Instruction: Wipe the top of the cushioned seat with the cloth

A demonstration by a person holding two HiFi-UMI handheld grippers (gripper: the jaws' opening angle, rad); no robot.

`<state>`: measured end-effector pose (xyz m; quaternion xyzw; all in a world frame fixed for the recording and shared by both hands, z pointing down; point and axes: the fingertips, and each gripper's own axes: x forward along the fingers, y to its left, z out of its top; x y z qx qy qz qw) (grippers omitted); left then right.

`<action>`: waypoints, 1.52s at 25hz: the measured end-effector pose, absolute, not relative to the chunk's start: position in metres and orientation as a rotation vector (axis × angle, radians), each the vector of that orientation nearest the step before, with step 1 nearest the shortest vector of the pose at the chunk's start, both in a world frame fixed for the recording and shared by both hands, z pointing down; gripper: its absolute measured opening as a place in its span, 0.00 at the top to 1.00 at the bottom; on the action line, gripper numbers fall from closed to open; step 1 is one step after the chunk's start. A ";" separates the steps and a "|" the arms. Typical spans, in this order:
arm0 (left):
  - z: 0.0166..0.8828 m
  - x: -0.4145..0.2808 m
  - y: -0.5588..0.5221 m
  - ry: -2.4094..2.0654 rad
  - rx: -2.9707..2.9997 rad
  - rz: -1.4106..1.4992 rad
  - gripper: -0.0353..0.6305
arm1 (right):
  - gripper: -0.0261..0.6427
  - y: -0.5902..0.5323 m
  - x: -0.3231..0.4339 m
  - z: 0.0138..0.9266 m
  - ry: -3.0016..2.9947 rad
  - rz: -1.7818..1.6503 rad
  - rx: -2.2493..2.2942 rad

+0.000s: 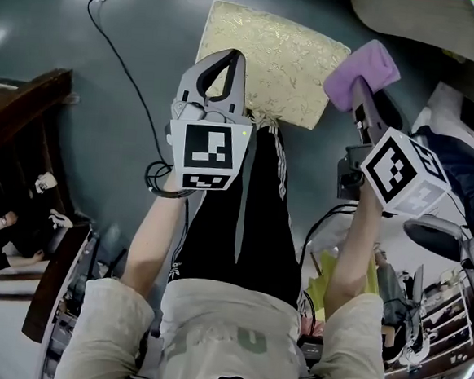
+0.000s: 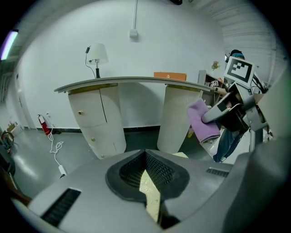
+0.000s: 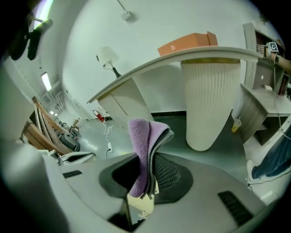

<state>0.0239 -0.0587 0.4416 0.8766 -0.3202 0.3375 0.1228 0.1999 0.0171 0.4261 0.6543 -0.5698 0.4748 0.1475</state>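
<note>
the cushioned seat (image 1: pixel 272 61) lies square on the grey floor (image 1: pixel 121 110) ahead of the person's legs, its gold fabric covered in a fine leafy pattern. the left gripper (image 1: pixel 231 57) hangs over the seat's near edge. its curved jaws meet at the tips with nothing between them, and only a sliver of gold shows through the ribbed black pads (image 2: pixel 159 170). the right gripper (image 1: pixel 358 86) is clamped on the cloth (image 1: pixel 362 72) – a soft, nubbly purple piece folded thick, with a grey layer inside the fold (image 3: pixel 159 141). in the head view the cloth sits by the seat's right corner.
</note>
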 end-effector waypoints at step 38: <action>0.474 -0.112 -0.053 -1.238 2.277 0.969 0.94 | 0.83 -0.086 -0.063 0.624 -1.812 1.579 1.324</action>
